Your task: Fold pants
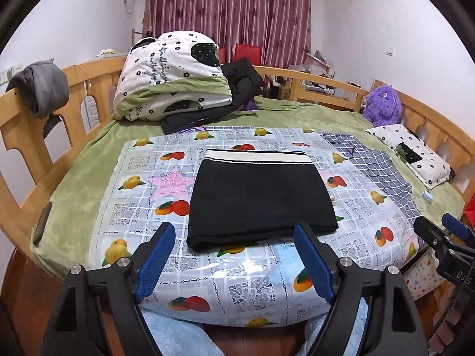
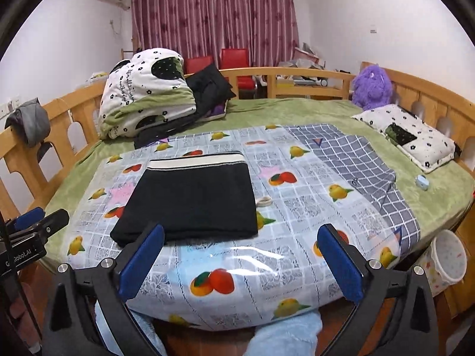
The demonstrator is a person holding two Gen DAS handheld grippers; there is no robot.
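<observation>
The black pants lie folded into a neat rectangle on the fruit-print plastic sheet, white waistband at the far edge. They also show in the right wrist view. My left gripper is open and empty, held back at the bed's near edge just in front of the pants' near fold. My right gripper is open and empty, near the bed's front edge, to the right of the pants. Each gripper shows at the edge of the other's view: the right one, the left one.
A folded quilt and dark clothes are piled at the back left. A grey checked cloth, a small pillow, a purple plush toy and a small blue item lie at the right. Wooden rails ring the bed.
</observation>
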